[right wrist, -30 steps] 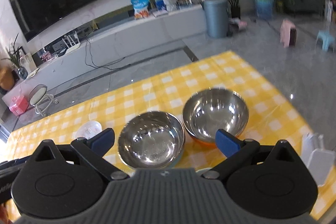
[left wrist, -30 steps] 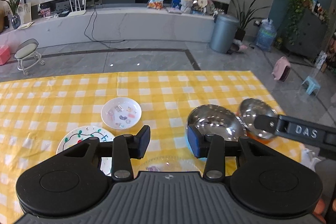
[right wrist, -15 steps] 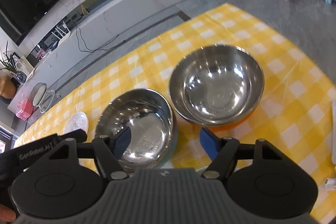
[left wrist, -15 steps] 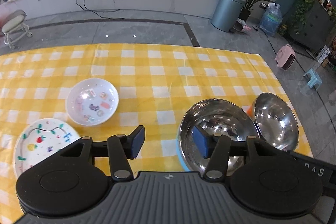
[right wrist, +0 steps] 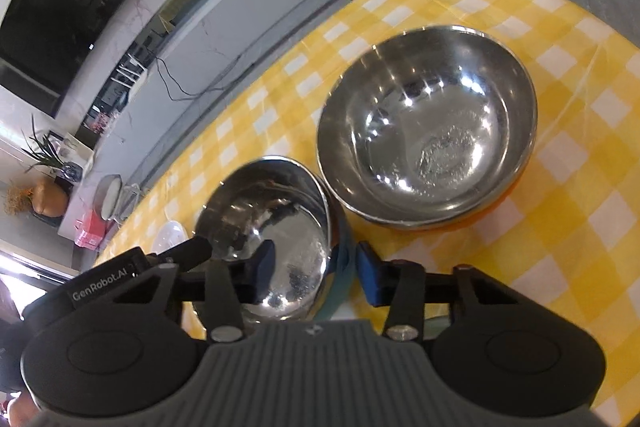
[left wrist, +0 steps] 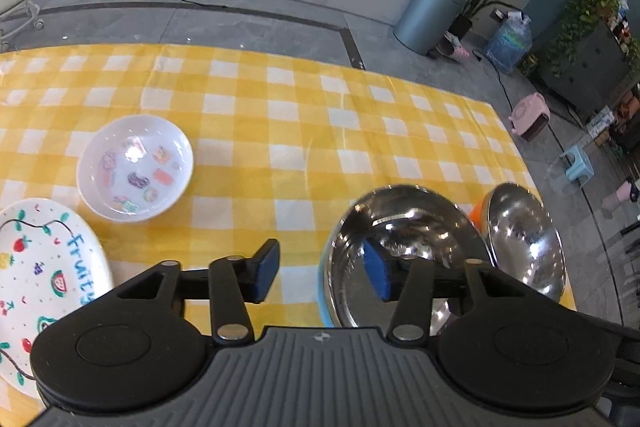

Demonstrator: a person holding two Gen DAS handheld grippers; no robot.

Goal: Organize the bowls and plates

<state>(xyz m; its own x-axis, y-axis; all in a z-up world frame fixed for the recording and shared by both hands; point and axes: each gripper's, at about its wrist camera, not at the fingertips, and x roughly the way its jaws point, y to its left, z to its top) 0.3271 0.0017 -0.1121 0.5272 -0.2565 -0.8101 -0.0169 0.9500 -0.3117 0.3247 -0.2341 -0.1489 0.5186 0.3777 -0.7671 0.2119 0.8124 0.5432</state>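
Two steel bowls stand side by side on the yellow checked tablecloth [left wrist: 280, 131]. The blue-based bowl [left wrist: 404, 247] [right wrist: 276, 227] has both grippers at its near rim. My left gripper [left wrist: 322, 277] is open and straddles its left rim, right pad inside the bowl. My right gripper [right wrist: 316, 277] is open and straddles its right rim, left pad inside. The orange-based bowl [left wrist: 524, 239] [right wrist: 428, 123] sits to the right. A small white dish with stickers [left wrist: 134, 169] and a white "Fruity" plate [left wrist: 44, 275] lie to the left.
The table's far edge and right edge drop to a grey tiled floor. A small white dish shows far left in the right wrist view [right wrist: 170, 237]. A grey bin [left wrist: 428, 13] and a low white cabinet stand beyond the table.
Both grippers have moved down and in onto the blue-based bowl's rim, from opposite sides. The right gripper's jaws have narrowed. The bowls and plates have not moved.
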